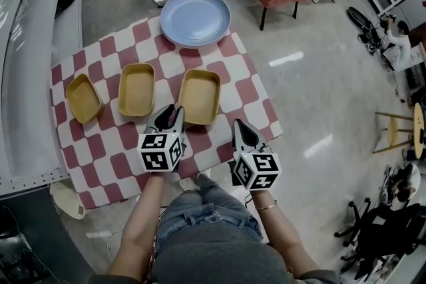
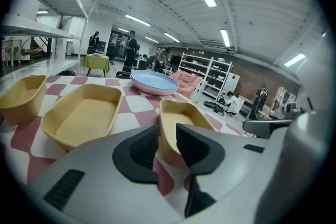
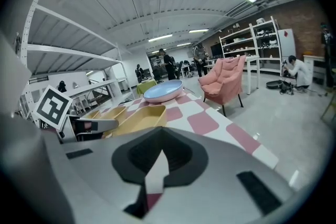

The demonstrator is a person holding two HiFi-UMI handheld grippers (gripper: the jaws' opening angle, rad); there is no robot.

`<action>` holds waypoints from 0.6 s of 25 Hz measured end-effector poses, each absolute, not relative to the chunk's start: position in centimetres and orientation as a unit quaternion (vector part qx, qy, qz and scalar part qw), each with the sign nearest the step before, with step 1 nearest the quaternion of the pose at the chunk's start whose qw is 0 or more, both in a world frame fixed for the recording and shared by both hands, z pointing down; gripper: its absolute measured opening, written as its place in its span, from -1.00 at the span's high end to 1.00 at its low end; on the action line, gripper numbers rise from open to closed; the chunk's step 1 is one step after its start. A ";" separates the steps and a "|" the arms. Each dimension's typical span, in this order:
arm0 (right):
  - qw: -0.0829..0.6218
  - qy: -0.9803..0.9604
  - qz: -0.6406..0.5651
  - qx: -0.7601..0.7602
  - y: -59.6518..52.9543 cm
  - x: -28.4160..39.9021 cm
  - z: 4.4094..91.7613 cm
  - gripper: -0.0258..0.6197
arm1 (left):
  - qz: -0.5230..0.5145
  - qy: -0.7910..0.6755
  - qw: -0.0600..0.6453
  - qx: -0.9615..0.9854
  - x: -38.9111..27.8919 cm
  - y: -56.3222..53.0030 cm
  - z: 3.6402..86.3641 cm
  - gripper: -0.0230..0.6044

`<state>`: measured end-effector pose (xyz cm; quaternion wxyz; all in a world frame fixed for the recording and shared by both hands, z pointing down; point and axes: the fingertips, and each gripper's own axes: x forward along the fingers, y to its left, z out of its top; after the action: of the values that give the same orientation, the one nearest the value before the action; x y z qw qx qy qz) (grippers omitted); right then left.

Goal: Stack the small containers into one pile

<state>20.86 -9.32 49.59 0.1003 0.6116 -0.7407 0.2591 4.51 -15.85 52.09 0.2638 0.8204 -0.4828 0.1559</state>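
Right gripper: fingers closed tip to tip, holding nothing, over the bench edge.
Left gripper: fingers parted, either side of the right container's near wall, not pinching it.
Middle container: ahead-left of left fingers, standing alone.
Left container: further left, unstacked.
Plate: farthest ahead, beyond all containers.

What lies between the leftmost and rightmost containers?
The middle container, apart from the leftmost container and rightmost container; clearest in the head view.
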 end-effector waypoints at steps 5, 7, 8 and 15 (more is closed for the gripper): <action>0.099 -0.737 0.261 0.616 -9.8 21.3 49.7 0.89 | 0.165 -0.476 0.292 0.813 5.1 -16.7 53.3 0.52; 0.099 -0.736 0.261 0.617 -10.0 21.4 49.7 0.89 | 0.173 -0.474 0.297 0.811 5.3 -16.9 53.7 0.52; 0.100 -0.735 0.262 0.617 -10.0 21.5 49.8 0.89 | 0.180 -0.473 0.295 0.811 5.4 -17.0 53.9 0.52; 0.104 -0.736 0.260 0.616 -10.4 21.6 50.0 0.89 | 0.211 -0.474 0.288 0.805 6.0 -17.2 54.8 0.59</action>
<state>21.56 -10.38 50.00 0.1037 0.6160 -0.7362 0.2604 5.95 -17.21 54.76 0.2884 0.8047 -0.4742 0.2110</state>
